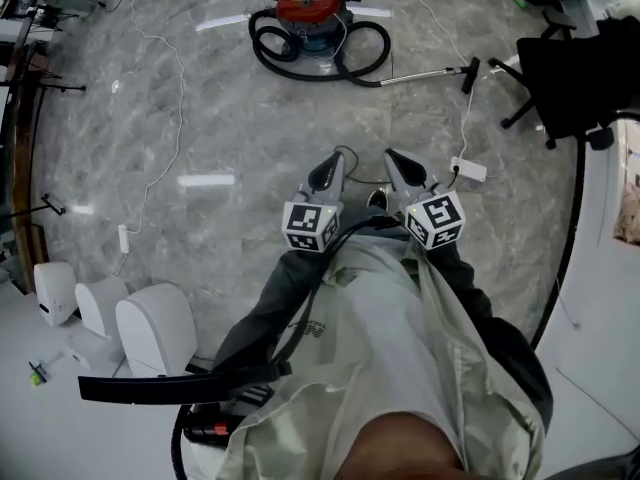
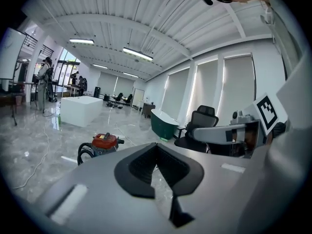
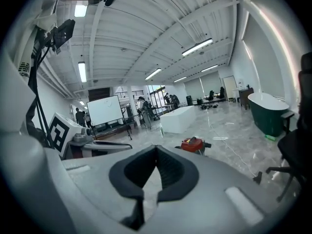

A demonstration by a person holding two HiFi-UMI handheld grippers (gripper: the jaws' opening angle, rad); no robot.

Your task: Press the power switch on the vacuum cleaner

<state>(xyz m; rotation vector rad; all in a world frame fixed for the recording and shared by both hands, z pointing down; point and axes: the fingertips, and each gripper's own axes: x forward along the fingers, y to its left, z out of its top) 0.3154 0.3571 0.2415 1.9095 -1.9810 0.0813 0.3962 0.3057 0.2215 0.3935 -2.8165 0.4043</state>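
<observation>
Two handheld grippers, jaws brought together at the tips and holding nothing, sit low in the centre of the head view: left gripper (image 1: 328,173) and right gripper (image 1: 400,166), side by side just above the person's grey jacket (image 1: 400,368).

One red-topped canister vacuum cleaner with a dark body (image 1: 312,13) stands on the grey marble floor (image 1: 230,128) at the upper centre of that frame, well apart from both grippers. It lies almost straight up the frame from the left gripper, which I judge slightly the nearer. Seen along the jaws, the vacuum cleaner (image 2: 105,141) falls left of the left gripper (image 2: 156,145) and the vacuum cleaner (image 3: 193,144) right of the right gripper (image 3: 156,147), so each gripper points a little past it.

One black coiled hose (image 1: 300,60) rings the canister, and one metal wand (image 1: 425,73) runs rightward from it, its long axis roughly level, towards one black office chair (image 1: 565,78).

I cannot make out the power switch at this range, nor whether it is on. The stand-off fits an approach to the switch as well as a withdrawal after a press. Any contact would require crossing the open floor.
</observation>
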